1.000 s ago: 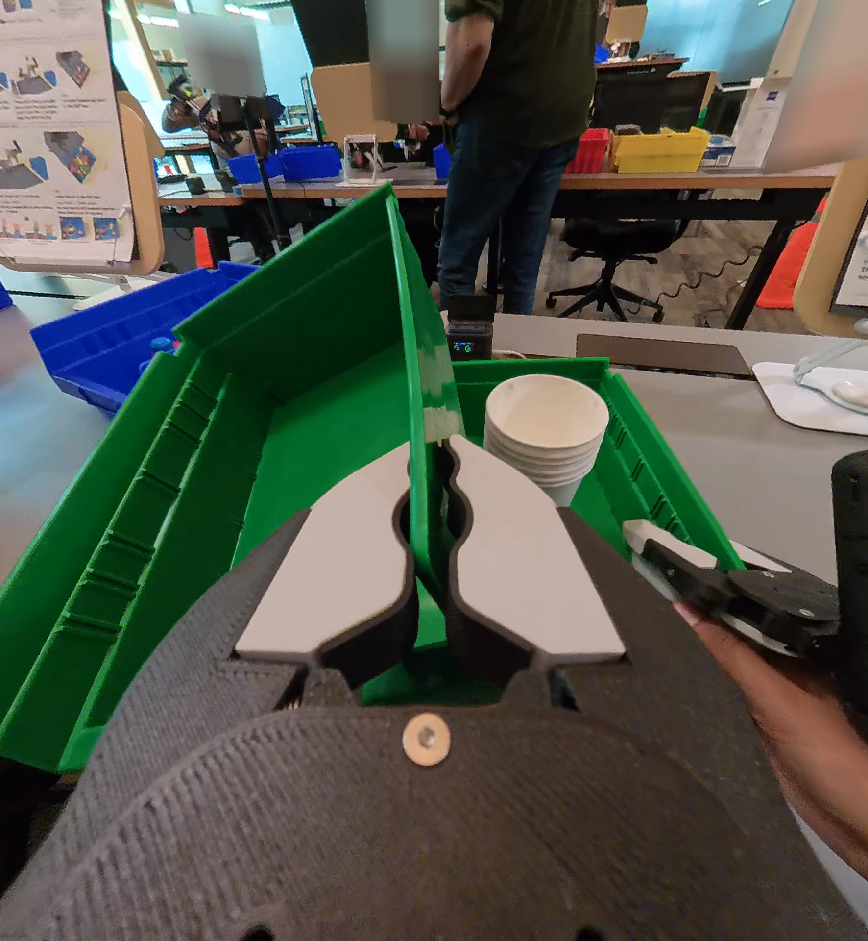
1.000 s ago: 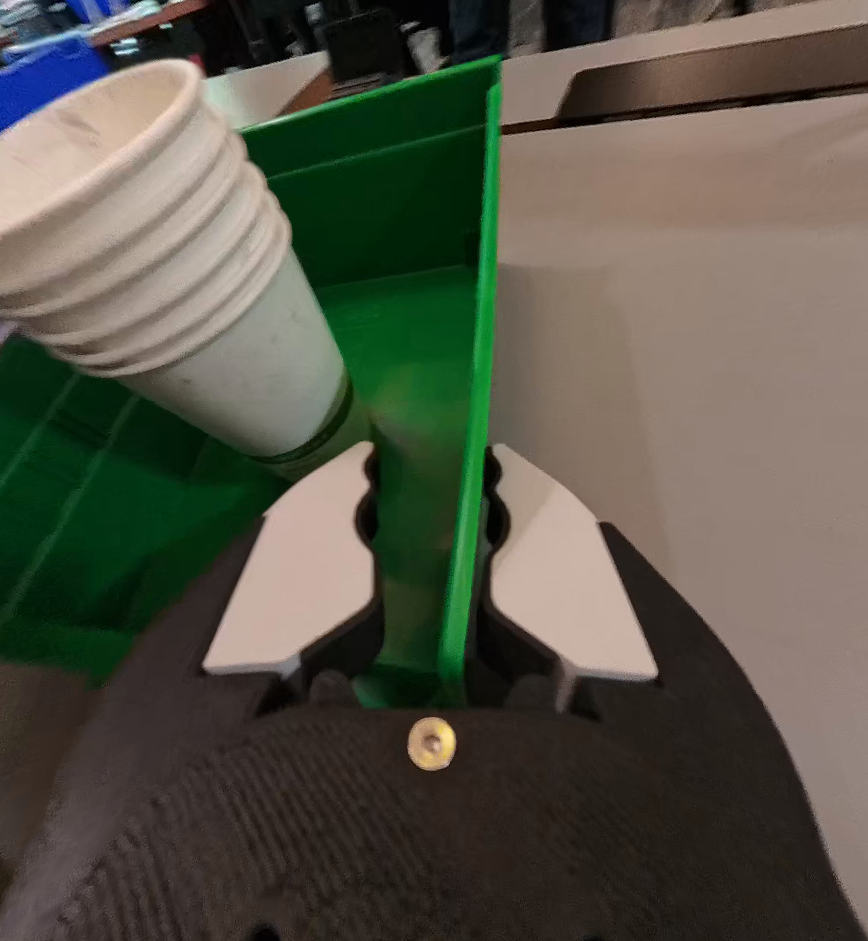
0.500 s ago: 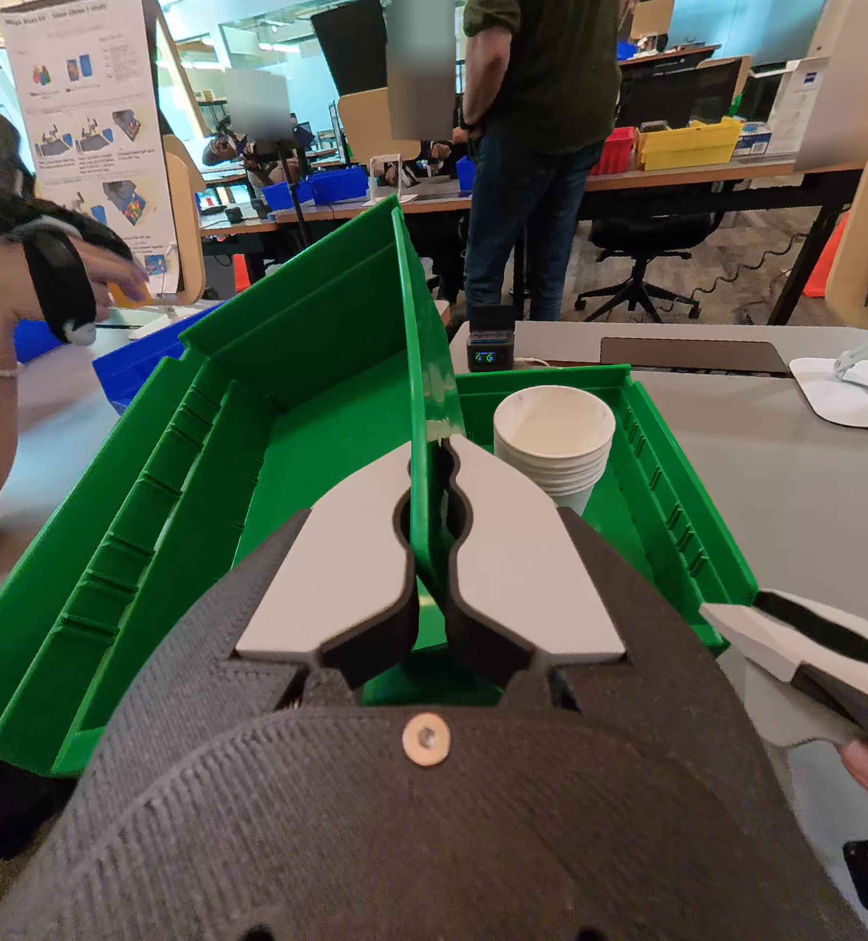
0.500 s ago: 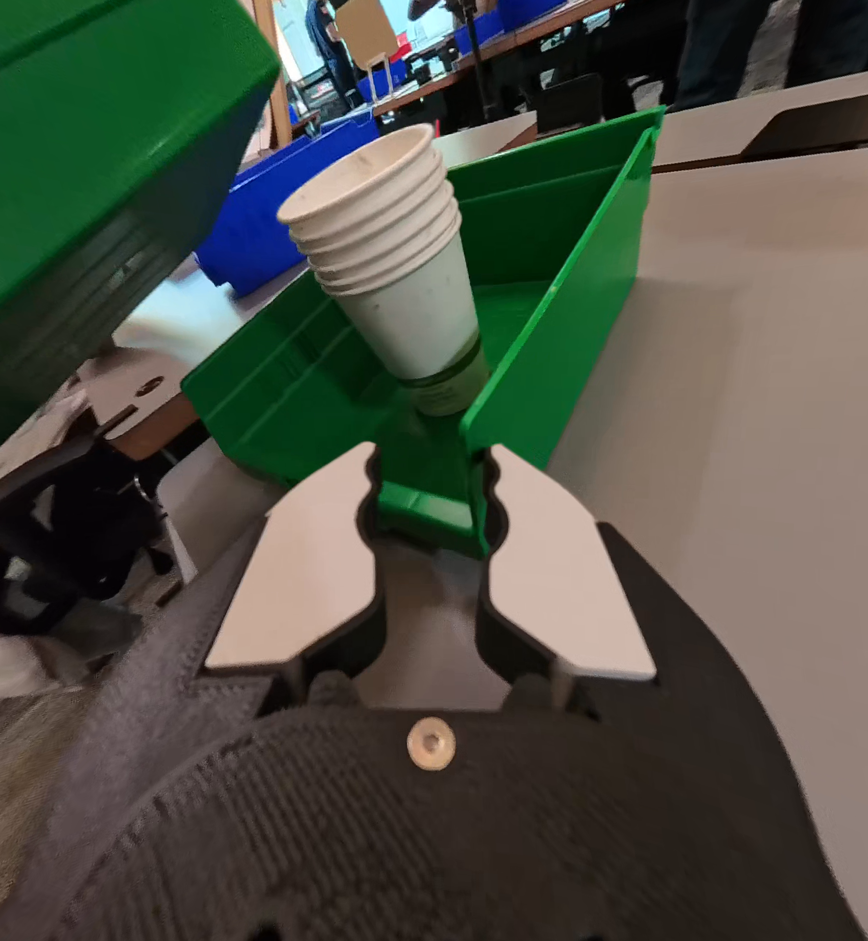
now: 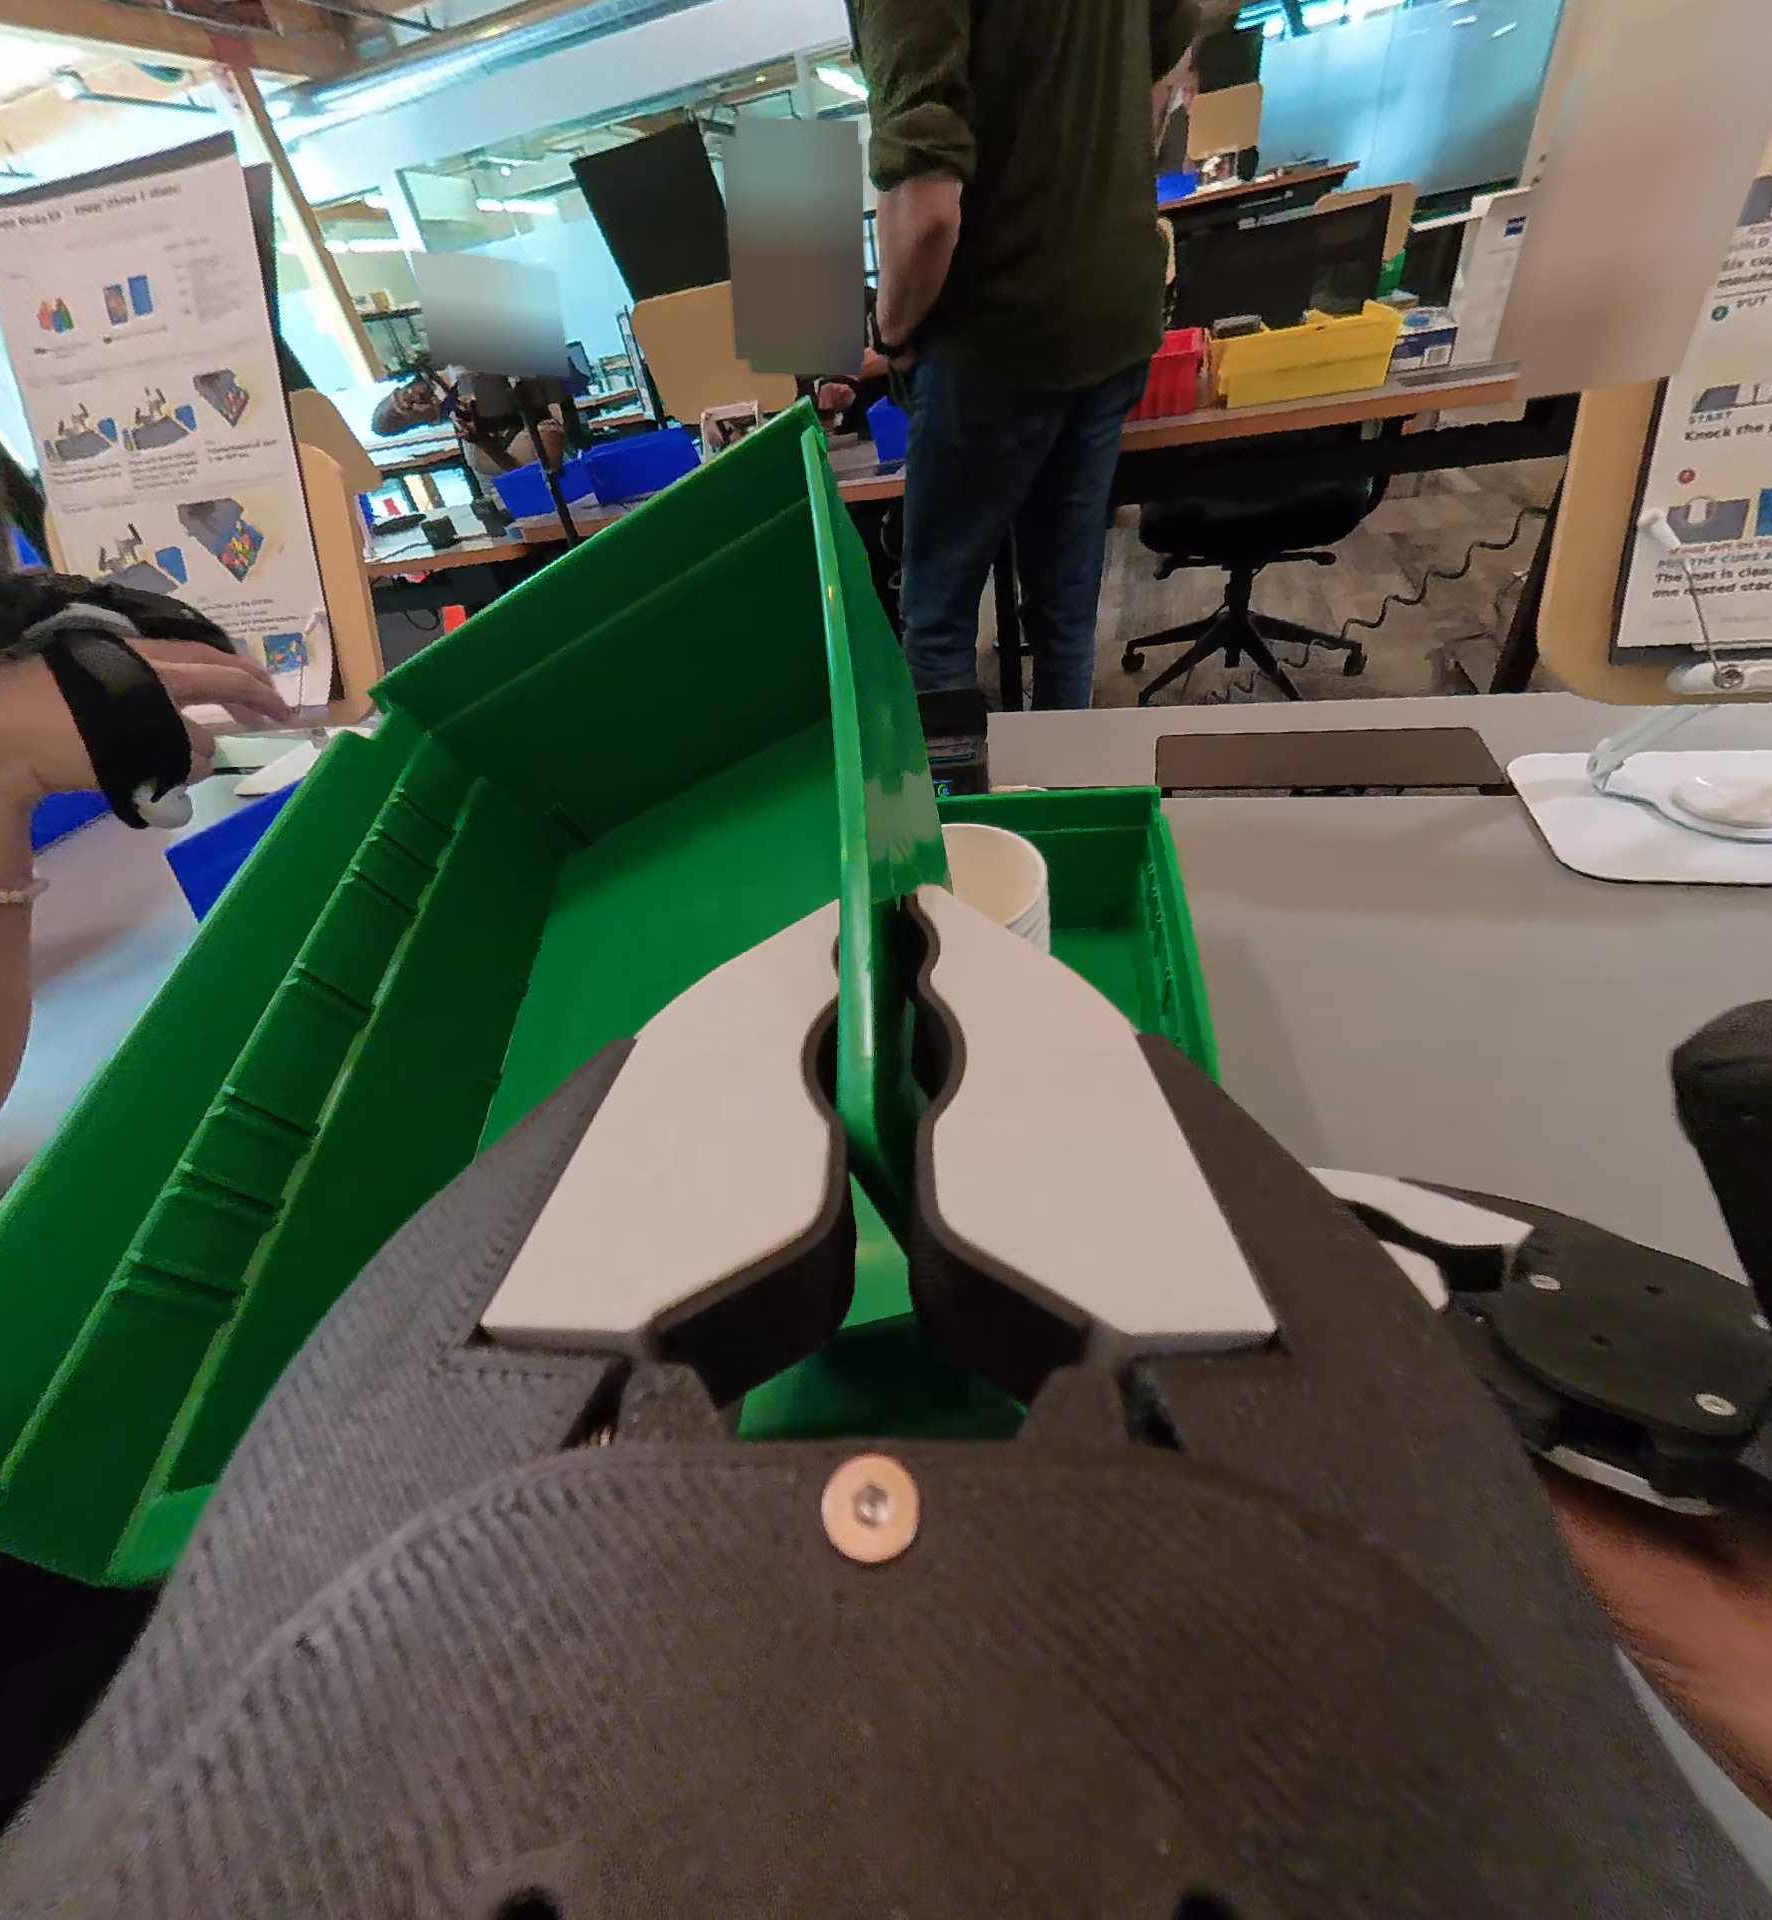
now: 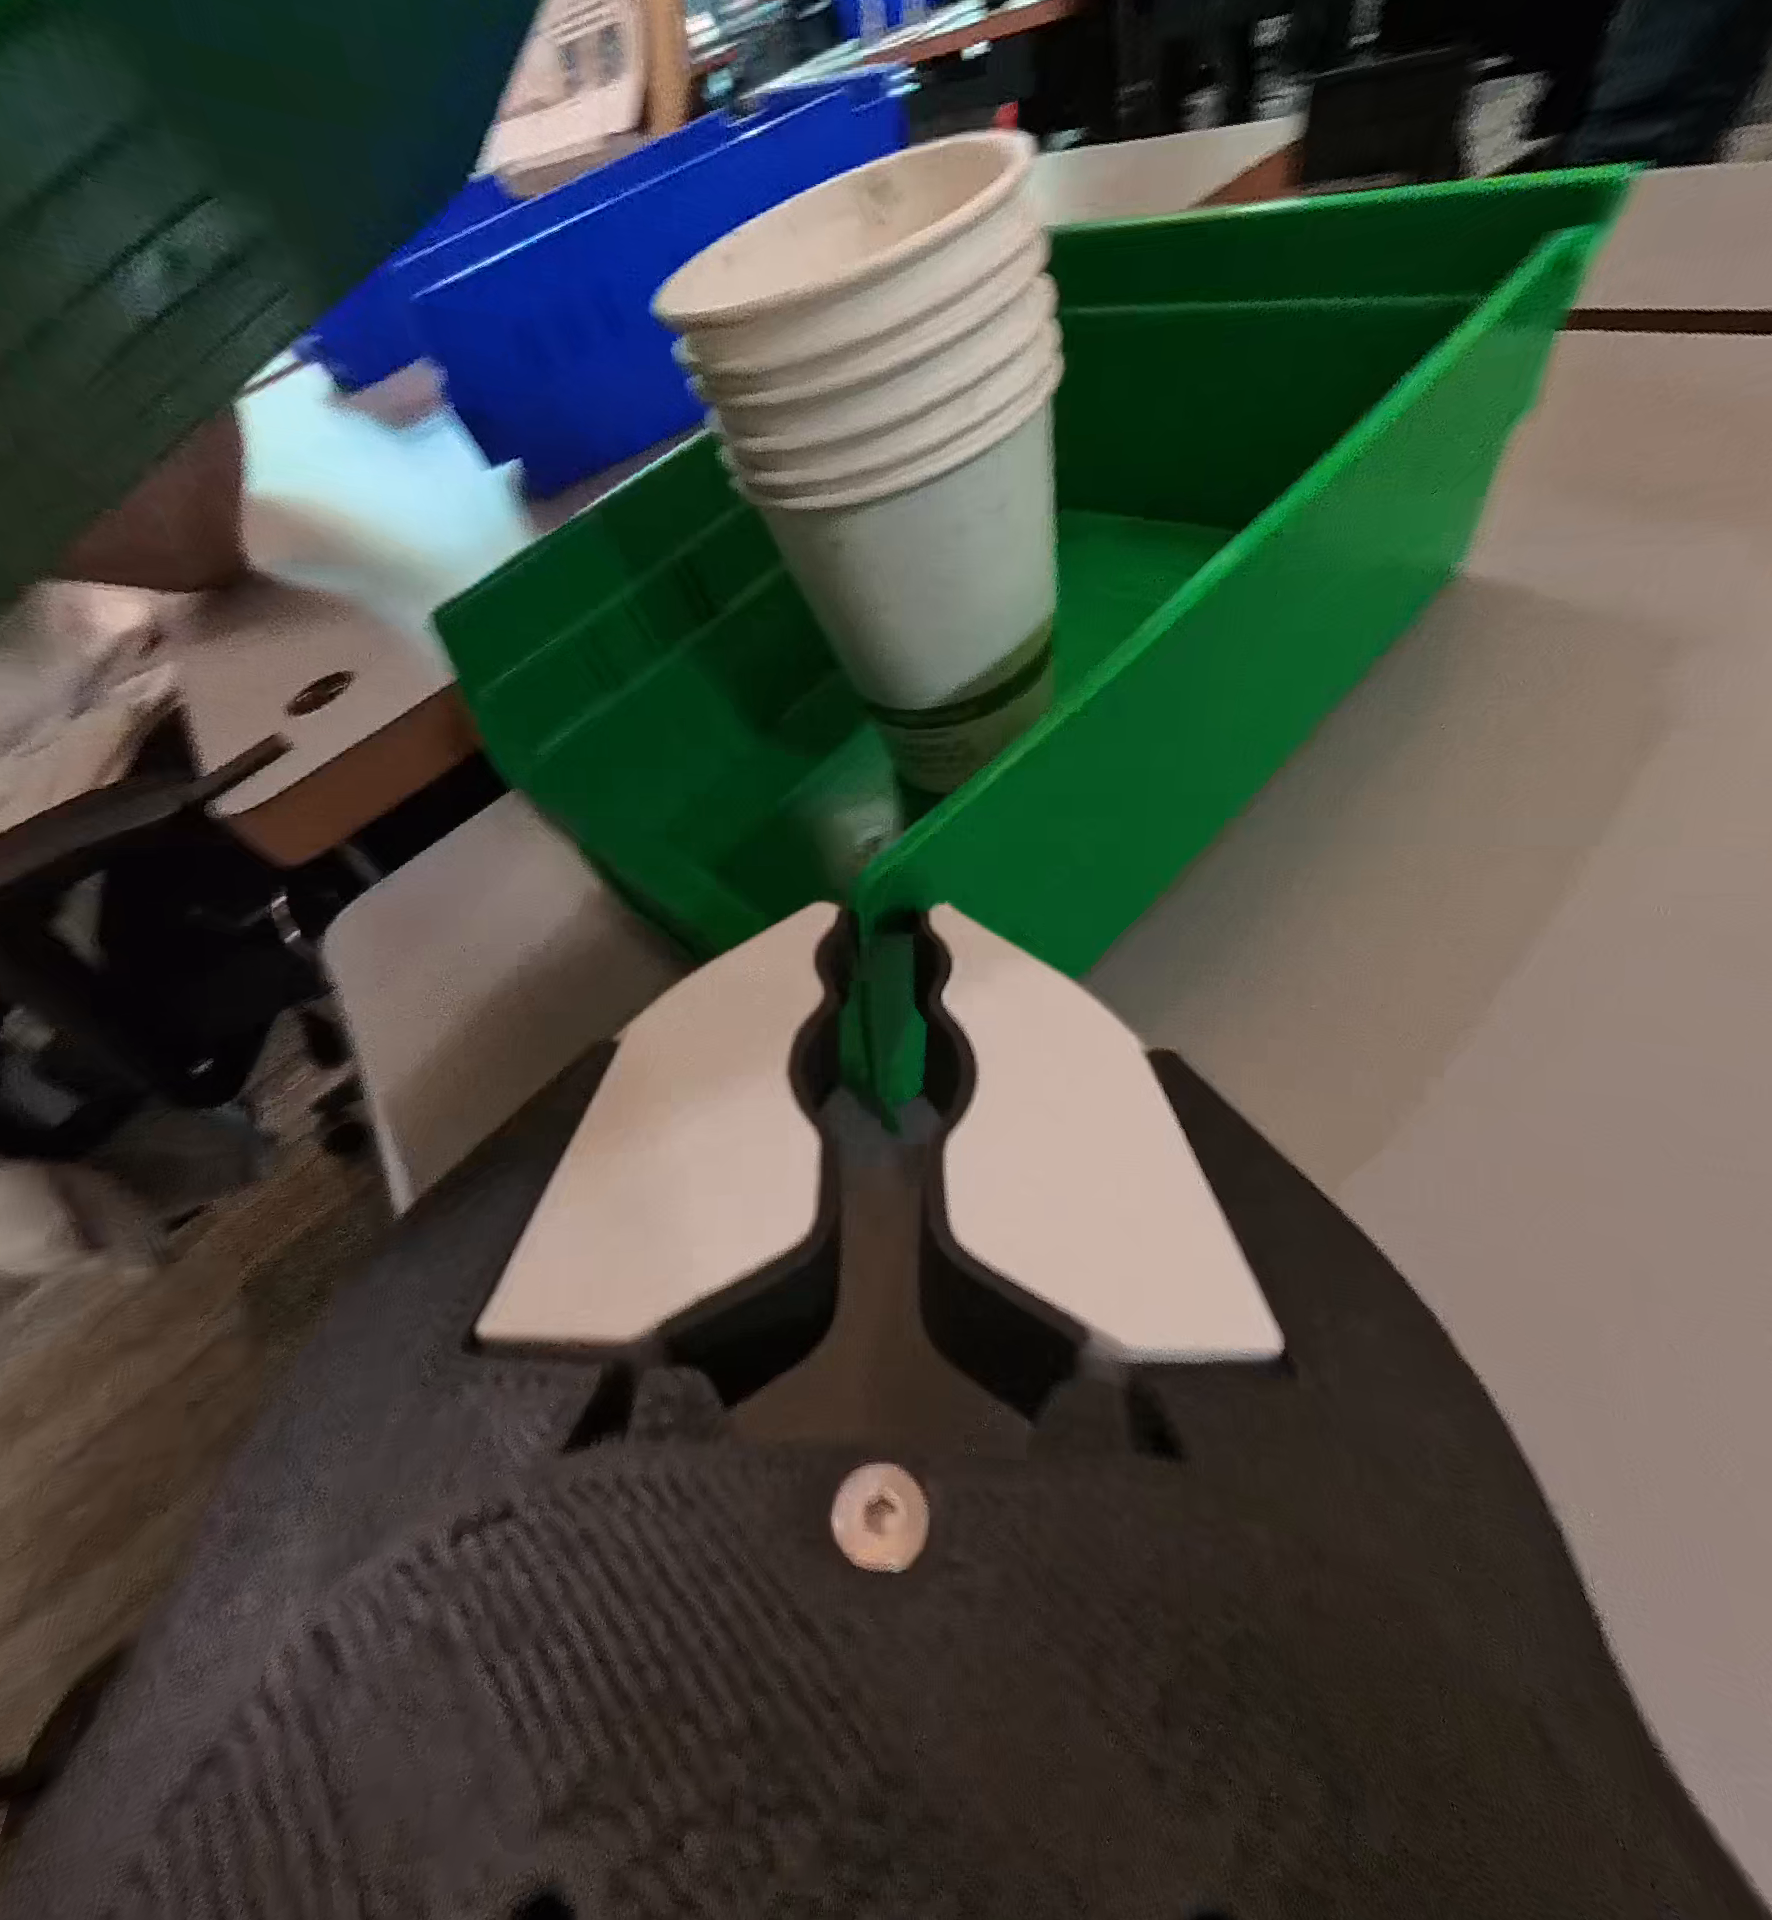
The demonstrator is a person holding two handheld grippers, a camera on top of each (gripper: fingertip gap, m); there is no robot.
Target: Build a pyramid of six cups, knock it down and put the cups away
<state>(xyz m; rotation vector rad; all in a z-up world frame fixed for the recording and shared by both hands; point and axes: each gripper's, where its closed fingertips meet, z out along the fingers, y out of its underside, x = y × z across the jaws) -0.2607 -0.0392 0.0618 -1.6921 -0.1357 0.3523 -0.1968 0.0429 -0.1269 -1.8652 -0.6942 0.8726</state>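
Left gripper (image 5: 874, 940) clamped on side wall of empty green bin (image 5: 342, 1039), frame centre. Right gripper (image 6: 884, 935) pinching near corner of second green bin (image 6: 1277, 644); cup stack (image 6: 892, 457) inside, upper centre. Bins likely stiff, light, slick plastic; rim grips suit.

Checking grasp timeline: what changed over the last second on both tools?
The right tool let go of the cup bin's side wall, backed off open, and has now closed on its near corner. The left tool stayed clamped on the empty green bin's wall, held tilted. The paper cup stack stayed in its bin.
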